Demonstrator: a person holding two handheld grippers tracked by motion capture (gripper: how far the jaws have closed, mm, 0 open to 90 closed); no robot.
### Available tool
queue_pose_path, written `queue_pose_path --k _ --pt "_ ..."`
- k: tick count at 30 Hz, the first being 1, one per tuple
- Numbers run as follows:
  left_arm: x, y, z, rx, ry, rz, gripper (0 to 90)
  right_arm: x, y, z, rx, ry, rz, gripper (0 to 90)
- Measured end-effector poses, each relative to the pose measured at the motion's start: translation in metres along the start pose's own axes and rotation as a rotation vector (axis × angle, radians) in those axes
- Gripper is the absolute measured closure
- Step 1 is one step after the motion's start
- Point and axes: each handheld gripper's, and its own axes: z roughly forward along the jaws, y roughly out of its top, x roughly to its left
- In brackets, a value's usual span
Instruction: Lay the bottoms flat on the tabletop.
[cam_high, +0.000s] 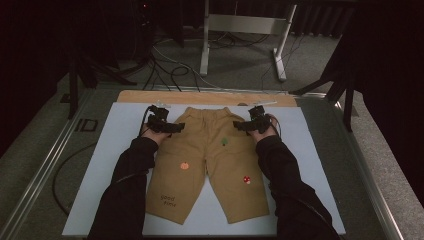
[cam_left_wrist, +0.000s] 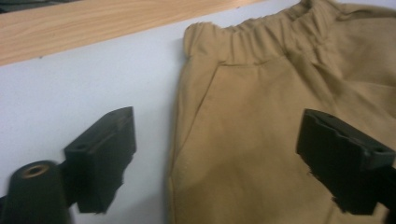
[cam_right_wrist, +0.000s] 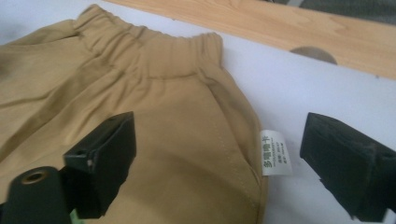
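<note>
while one pair of tan shorts (cam_high: 210, 160) lies flat on the white board (cam_high: 115, 150), waistband toward twelve o'clock and two legs toward six, two grippers sit at its top corners. the left gripper (cam_high: 162, 125) is at ten o'clock of the shorts, the right gripper (cam_high: 255, 124) at two o'clock. both have jaws spread wide with nothing pinched; each straddles a side seam. three small patches mark the cloth, and one white label (cam_right_wrist: 275, 153) sticks out by the right seam.
</note>
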Motion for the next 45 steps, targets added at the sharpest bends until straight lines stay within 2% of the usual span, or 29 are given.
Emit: queue_pose_path --k 3,5,7,8,10,14,16,17,21,26,30,38,45 --pt "-0.004 0.002 -0.005 -0.012 -0.028 0.016 2.6 0.002 0.002 -0.007 -0.021 0.031 -0.018 11.3" --pt "-0.006 0.004 -0.008 -0.012 -0.050 0.025 0.7 0.004 0.003 -0.009 -0.021 0.036 -0.011 11.4" --pt "-0.009 0.006 -0.011 -0.015 -0.066 0.033 0.2 0.006 0.003 -0.011 -0.022 0.034 -0.031 11.4" --pt "-0.010 0.007 -0.013 -0.019 -0.059 0.041 0.1 0.007 0.003 -0.011 -0.018 0.035 -0.036 11.4" --pt "-0.013 0.009 -0.017 -0.025 -0.084 0.048 0.2 0.009 0.003 -0.013 -0.016 0.036 -0.055 11.4" --pt "-0.016 0.010 -0.023 -0.030 -0.086 0.066 0.2 0.013 0.004 -0.017 -0.006 0.049 -0.083 11.4" --pt "-0.018 0.010 -0.026 -0.034 -0.109 0.066 0.2 0.016 0.006 -0.019 -0.006 0.053 -0.098 11.4" --pt "-0.019 0.010 -0.027 -0.031 -0.105 0.073 0.2 0.016 0.007 -0.020 -0.002 0.061 -0.109 11.4" --pt "-0.023 0.009 -0.032 -0.031 -0.151 0.083 0.1 0.019 0.009 -0.024 -0.001 0.082 -0.111 11.2" --pt "-0.030 0.009 -0.039 -0.041 -0.166 0.107 0.1 0.021 0.012 -0.028 -0.005 0.095 -0.131 10.7" --pt "-0.033 0.009 -0.046 -0.056 -0.190 0.115 0.1 0.022 0.010 -0.034 -0.013 0.116 -0.125 10.5" --pt "-0.040 -0.001 -0.064 -0.081 -0.243 0.128 0.1 0.028 0.002 -0.049 -0.032 0.131 -0.149 10.6" --pt "-0.047 -0.016 -0.081 -0.084 -0.271 0.156 0.1 0.039 -0.009 -0.068 -0.040 0.173 -0.189 10.7"
